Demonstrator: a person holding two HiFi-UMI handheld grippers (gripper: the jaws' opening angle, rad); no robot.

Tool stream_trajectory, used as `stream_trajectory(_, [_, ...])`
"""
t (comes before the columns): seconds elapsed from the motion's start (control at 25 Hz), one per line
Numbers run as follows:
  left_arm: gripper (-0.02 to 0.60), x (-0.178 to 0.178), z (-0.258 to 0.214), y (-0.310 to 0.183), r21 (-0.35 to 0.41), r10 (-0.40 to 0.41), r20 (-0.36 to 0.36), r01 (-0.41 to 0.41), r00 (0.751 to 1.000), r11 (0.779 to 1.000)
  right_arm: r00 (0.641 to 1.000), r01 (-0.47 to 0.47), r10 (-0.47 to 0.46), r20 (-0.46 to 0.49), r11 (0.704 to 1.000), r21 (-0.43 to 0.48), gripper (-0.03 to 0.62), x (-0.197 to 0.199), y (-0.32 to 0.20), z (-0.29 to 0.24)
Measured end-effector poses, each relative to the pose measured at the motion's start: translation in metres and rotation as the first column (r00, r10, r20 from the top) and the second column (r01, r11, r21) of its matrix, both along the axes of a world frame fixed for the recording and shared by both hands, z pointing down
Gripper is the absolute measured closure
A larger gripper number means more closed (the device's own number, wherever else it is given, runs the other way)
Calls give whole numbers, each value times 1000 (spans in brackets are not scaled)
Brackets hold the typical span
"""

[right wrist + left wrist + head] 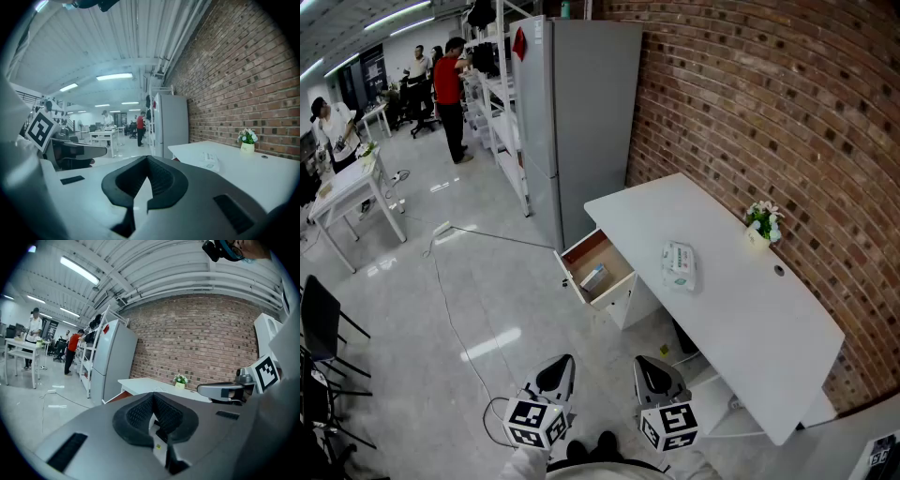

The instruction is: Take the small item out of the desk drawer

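Desk drawer, open: the small item [593,276] lies inside the pulled-out drawer [602,251] of the white desk [736,295] against the brick wall, well apart from you. Your left gripper [555,375] and right gripper [654,377] hang low by your body, both clenched on nothing. Close in first, then part one pair of jaws above the drawer and descend squarely over the item, clear of the walls.

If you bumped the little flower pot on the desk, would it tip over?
Probably fairly easily. The flower pot looks small, with blooms spreading wider than its base, so it seems top-heavy. It is likely light, so a gentle push low down might just slide it along the smooth white desk first.
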State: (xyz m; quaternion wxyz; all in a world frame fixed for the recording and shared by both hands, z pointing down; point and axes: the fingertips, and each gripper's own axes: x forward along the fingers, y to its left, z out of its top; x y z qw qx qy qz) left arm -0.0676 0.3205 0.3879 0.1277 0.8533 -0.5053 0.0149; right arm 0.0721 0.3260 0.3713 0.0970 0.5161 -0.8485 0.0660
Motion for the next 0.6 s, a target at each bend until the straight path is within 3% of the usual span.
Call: stream_trajectory(0.6, [565, 25, 4, -6, -3, -22, 28, 22, 999, 1000, 999, 24, -24, 27, 1000, -2, 568, 23, -1, 2])
